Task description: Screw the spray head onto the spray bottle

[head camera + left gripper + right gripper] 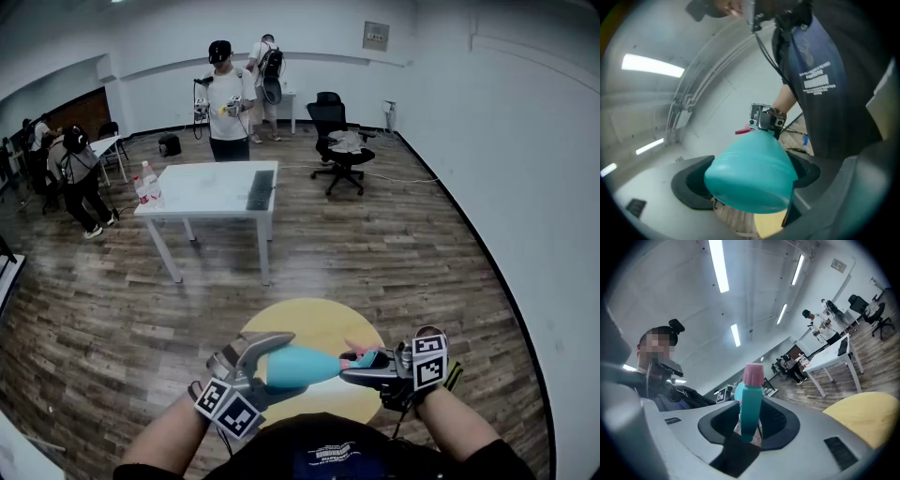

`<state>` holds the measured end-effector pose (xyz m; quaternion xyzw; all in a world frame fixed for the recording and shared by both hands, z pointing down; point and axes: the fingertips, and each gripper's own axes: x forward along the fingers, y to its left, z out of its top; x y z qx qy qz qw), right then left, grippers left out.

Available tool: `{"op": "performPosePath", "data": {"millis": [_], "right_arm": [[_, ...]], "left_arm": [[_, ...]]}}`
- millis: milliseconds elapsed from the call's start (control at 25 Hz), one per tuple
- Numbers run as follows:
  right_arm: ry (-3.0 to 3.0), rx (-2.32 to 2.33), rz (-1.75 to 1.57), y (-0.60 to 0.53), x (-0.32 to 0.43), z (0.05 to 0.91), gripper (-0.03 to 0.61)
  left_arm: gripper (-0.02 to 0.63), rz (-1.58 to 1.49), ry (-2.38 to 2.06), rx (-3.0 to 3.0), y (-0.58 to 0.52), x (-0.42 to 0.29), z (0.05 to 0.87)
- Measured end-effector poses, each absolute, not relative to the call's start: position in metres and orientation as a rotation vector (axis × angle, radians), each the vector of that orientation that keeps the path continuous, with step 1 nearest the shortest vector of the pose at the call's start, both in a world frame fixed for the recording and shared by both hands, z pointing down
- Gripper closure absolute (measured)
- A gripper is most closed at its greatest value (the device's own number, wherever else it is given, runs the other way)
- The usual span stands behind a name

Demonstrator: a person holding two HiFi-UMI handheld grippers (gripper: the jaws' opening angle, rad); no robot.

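Watching the head view here: the wood floor (pixel 94 319) is filling most of the frame. A white surface (pixel 211 187) is sitting in the upper left of centre, with a black office chair (pixel 337 141) off to its right. A person (pixel 225 98) is standing behind it.

A yellow round top (pixel 319 323) is showing at lower centre. Right above it, the teal spray bottle (pixel 305 366) is hanging in the air on its side, neck pointing to the right of the frame.

The left gripper (pixel 275 364) is gripping the fat end of the bottle. In the left gripper view its fingers are clamping both sides of the teal body (pixel 750 180).

The right gripper (pixel 356 366) is coming in from the right, fingers pinching the spray head (pixel 368 358) at the neck. In the right gripper view the head (pixel 751 404) is standing between them, its pink tip (pixel 753 373) poking up. I can't tell how far it's threaded on.
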<state>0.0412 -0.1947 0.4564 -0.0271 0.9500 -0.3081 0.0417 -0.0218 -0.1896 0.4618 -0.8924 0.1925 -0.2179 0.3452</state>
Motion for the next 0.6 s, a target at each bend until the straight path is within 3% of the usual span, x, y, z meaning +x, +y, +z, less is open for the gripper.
{"op": "performPosePath", "data": {"millis": [160,400,600], "right_arm": [[2.834,0.002,-1.032,-0.189,0.044,0.459,0.426],[2.921,-0.194,-0.835,-0.204,0.038,0.452,0.398],[3.019,-0.250,-0.786,-0.200,0.038,0.460,0.373]], "left_arm": [[0.123,-0.586,0.484,-2.147,-0.184,-0.020,0.460],[0.121,-0.393,0.440,-2.867,-0.204,-0.024,0.472],[0.121,-0.355,0.410,-3.011,-0.202,-0.023,0.483]]}}
